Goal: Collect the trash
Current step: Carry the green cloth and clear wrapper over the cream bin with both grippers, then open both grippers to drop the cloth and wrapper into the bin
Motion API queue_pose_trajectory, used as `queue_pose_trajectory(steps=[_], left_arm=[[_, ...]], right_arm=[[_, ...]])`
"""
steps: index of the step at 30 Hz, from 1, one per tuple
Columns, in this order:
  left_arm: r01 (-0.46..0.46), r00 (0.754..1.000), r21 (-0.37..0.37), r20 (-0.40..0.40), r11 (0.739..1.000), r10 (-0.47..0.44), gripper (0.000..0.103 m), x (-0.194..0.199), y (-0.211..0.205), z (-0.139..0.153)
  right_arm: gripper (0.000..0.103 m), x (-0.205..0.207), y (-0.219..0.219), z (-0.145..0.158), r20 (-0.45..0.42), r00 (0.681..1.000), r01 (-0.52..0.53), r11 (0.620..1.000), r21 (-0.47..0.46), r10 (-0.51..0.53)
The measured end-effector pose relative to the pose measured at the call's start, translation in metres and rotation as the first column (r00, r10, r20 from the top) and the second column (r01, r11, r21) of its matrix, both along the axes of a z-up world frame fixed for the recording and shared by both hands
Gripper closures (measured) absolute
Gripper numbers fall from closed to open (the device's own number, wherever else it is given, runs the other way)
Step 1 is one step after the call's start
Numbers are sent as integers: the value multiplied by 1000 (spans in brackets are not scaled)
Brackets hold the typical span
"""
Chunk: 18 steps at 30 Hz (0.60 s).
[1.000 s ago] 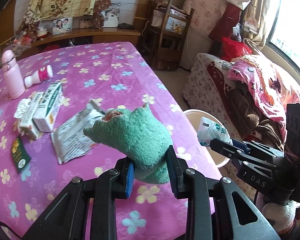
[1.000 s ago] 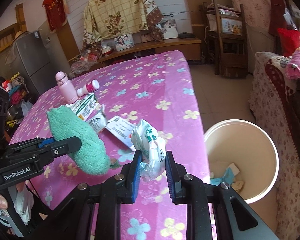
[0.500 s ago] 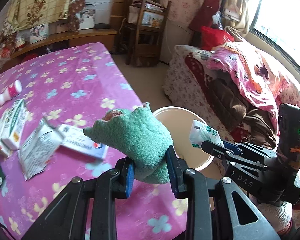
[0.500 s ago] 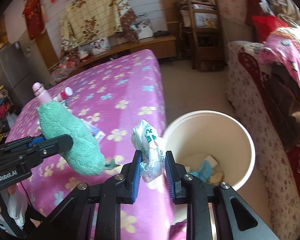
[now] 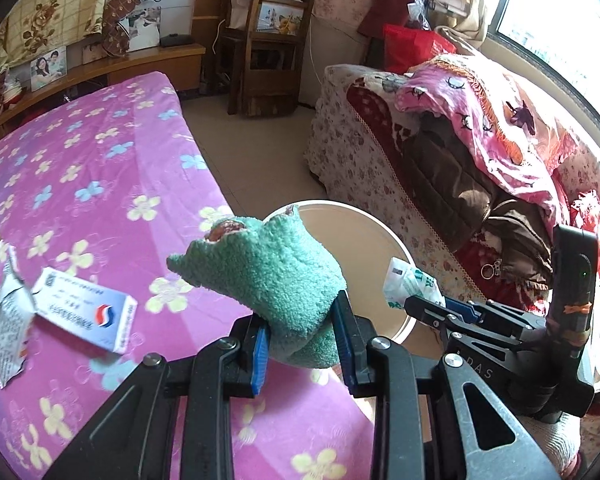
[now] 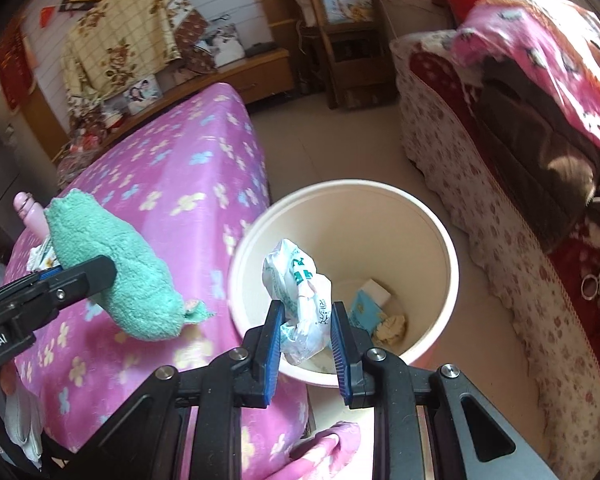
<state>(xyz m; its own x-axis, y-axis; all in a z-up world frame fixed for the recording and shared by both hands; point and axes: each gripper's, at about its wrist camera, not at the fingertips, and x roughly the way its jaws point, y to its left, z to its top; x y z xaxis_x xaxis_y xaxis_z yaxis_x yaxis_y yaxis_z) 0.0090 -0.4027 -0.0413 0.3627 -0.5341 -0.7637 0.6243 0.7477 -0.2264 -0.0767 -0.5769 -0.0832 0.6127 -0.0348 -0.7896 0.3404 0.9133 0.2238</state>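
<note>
- The right gripper (image 6: 305,342) squeezes a crumpled white plastic wrapper (image 6: 300,304), now over the round cream bin (image 6: 446,248), not the table.
- The left gripper (image 5: 302,338) still pinches a fuzzy green cloth (image 5: 276,276), now nearer the bin.

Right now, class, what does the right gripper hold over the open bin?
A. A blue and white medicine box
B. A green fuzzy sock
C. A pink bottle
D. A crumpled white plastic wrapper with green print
D: in the right wrist view the right gripper is clamped on the crumpled white plastic wrapper, with the cream bin open behind it; the green fuzzy sock is in the left gripper.
</note>
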Motion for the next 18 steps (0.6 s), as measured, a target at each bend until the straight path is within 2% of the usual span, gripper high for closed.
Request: queue_pose_trajectory(steps=[16, 17, 18], left_arm=[[18, 1000, -6, -19, 1000, -18, 71, 10, -22, -20], [20, 1000, -8, -17, 1000, -20, 67, 10, -22, -21], [19, 1000, -5, -15, 1000, -19, 60, 10, -21, -21]], right_arm=[[77, 12, -21, -25, -31, 998, 55, 998, 31, -54], [74, 13, -23, -26, -29, 998, 56, 997, 49, -54], [65, 13, -24, -27, -30, 998, 59, 996, 60, -57]])
